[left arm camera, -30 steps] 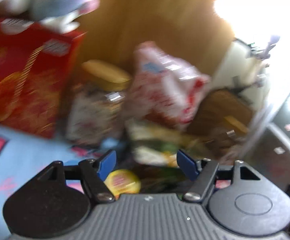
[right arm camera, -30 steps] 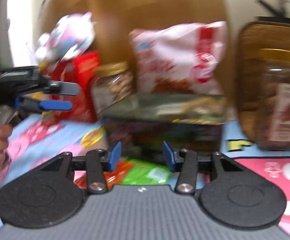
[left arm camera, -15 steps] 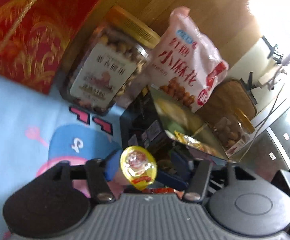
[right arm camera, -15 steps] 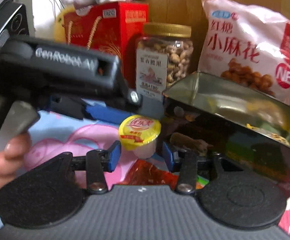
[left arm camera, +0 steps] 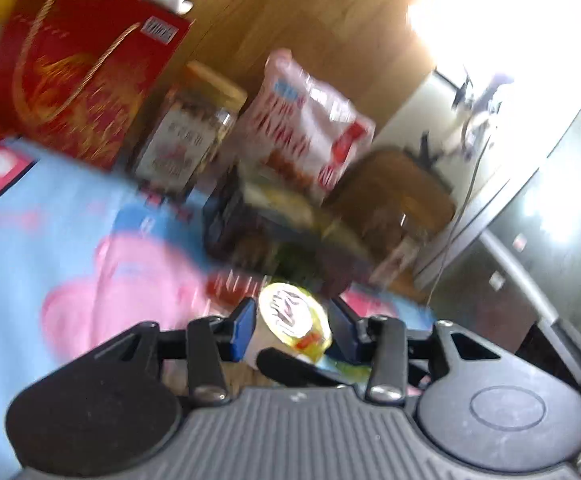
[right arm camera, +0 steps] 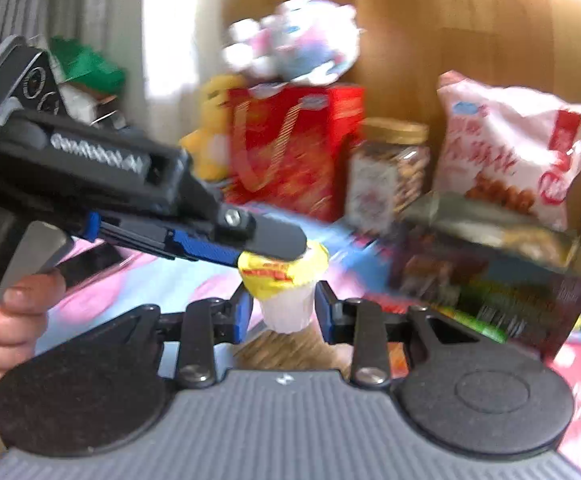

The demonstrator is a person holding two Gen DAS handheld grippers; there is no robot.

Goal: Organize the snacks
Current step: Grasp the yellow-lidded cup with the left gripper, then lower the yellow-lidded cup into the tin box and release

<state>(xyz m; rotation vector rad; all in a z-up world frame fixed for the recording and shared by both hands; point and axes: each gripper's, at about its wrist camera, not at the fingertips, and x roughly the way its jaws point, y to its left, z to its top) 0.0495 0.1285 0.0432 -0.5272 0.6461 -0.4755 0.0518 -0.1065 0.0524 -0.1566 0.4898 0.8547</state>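
Note:
A small jelly cup (left arm camera: 292, 320) with a yellow foil lid sits between the blue pads of my left gripper (left arm camera: 296, 322), which is shut on it and holds it above the mat. In the right wrist view the same cup (right arm camera: 286, 280) hangs from the left gripper's fingers (right arm camera: 210, 250) and its white body lies between the jaws of my right gripper (right arm camera: 282, 316), which stand open on either side without clearly touching it. A dark open snack box (right arm camera: 486, 264) stands just to the right; it also shows in the left wrist view (left arm camera: 278, 232).
Along the wooden back wall stand a red gift box (left arm camera: 78, 80), a peanut jar with a gold lid (left arm camera: 186, 136), a pink-white snack bag (left arm camera: 306, 136) and a brown basket with another jar (left arm camera: 394, 204). A plush toy (right arm camera: 294, 40) sits on the red box. A blue-pink cartoon mat (left arm camera: 70, 240) covers the surface.
My left gripper closed on the jelly cup and lifted it off the mat. It now holds the cup higher, between the right gripper's open jaws. Both views are blurred by motion.

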